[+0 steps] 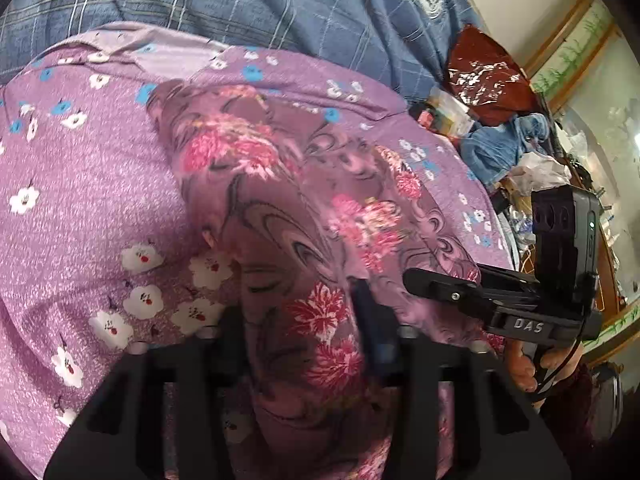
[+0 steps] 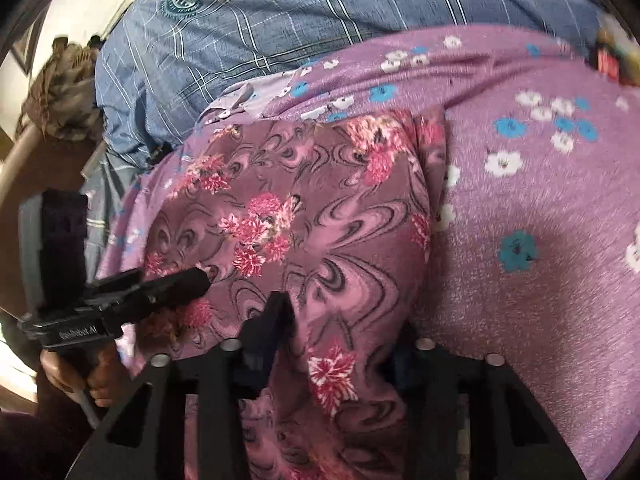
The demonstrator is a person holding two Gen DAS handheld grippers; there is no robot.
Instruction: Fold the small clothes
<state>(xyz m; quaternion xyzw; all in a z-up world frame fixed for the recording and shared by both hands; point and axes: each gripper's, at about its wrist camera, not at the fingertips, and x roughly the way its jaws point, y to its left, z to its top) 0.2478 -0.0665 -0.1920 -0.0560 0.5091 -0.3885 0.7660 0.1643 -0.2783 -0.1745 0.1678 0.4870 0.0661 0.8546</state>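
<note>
1. The right claw (image 2: 332, 332) is seen closed on a bunched fold of the floral garment (image 2: 304, 216), the cloth rising between its jaws.
2. The garment is laid on a purple flowered sheet (image 2: 520, 208).
3. The left claw (image 2: 188, 280) is seen at the garment's left edge, carried by a hand (image 2: 76, 376).
4. A blue checked cloth (image 2: 280, 20) is seen behind the sheet.

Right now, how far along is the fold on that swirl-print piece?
Done: the swirl-print cloth lies spread on the lilac flowered fabric, over the blue checked spread. In hand: the left tongs and right tongs both pinch its near edge. Left: no fold shows yet; the edge probably has to be carried over to the far side.
</note>
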